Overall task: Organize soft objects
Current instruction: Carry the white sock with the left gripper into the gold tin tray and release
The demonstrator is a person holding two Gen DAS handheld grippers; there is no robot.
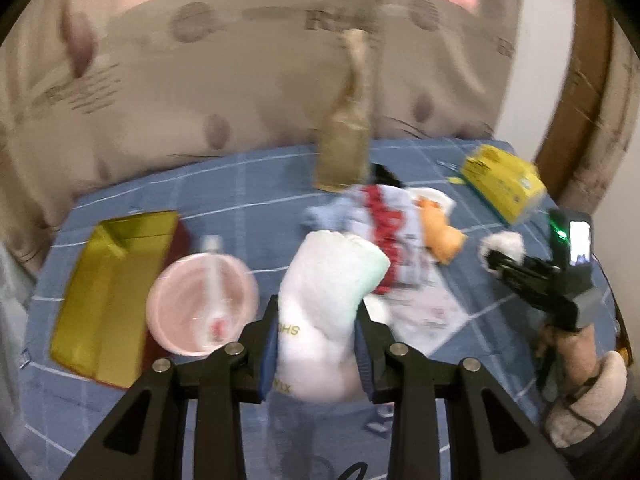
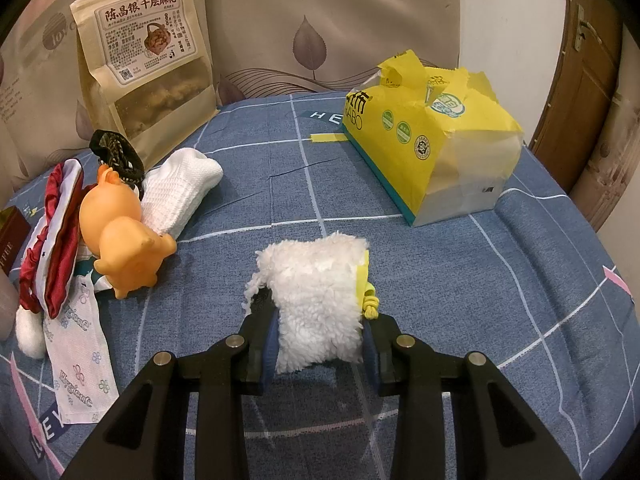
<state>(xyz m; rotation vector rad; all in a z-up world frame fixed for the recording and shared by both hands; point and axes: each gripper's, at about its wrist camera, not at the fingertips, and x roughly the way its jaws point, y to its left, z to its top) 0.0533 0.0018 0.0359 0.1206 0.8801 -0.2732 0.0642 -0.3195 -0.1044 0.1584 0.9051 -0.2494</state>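
Left wrist view: the left gripper (image 1: 316,344) is clamped on a white sock (image 1: 324,280), held above the blue checked bed (image 1: 248,184). Beyond, a pink bowl (image 1: 188,304) holds a clear bottle (image 1: 214,280), beside a gold box (image 1: 108,288). The right gripper (image 2: 318,340) is clamped on a fluffy white pouch (image 2: 316,292); farther off sits a yellow tissue pack (image 2: 432,132).

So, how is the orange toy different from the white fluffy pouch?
The orange toy is smooth and shiny; the white fluffy pouch is fleecy. The toy lies free on the blue cloth; the pouch sits clamped in the right gripper. Both look soft.
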